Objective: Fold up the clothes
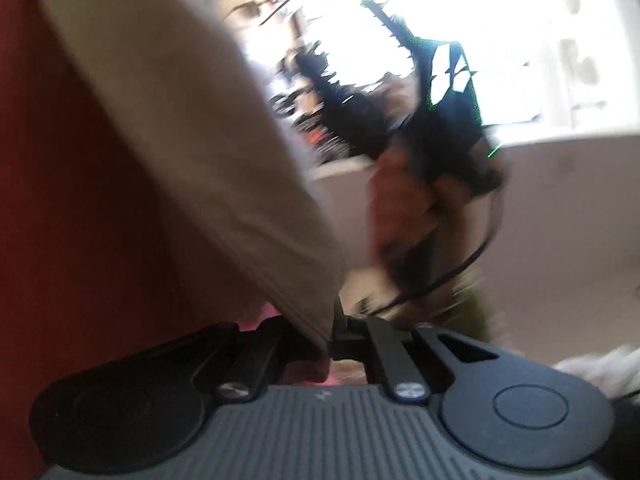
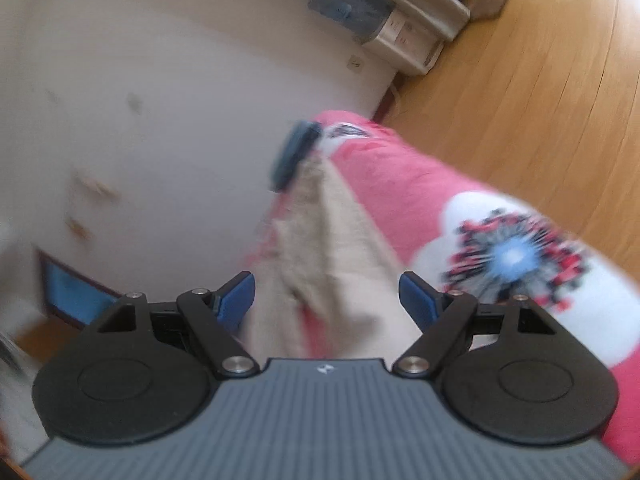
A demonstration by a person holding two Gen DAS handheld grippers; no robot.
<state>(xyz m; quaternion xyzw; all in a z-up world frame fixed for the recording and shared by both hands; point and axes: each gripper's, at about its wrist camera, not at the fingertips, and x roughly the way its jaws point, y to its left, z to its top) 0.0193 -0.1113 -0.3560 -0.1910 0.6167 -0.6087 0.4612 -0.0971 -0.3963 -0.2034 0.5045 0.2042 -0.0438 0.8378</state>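
The beige garment [image 2: 332, 248] lies on the pink bedspread [image 2: 404, 184], and we see it run up between the spread blue pads of our right hand-held gripper [image 2: 327, 300], untouched. Our left hand-held gripper [image 1: 326, 344] is clenched on the garment's hem.

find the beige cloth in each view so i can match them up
Left wrist: the beige cloth hangs from top left down to bottom centre, pinched in the shut left gripper.
Right wrist: it runs from centre down between the open right gripper's fingers, untouched by them.
Shared landmark: the pink bedding, only a sliver in the left view.
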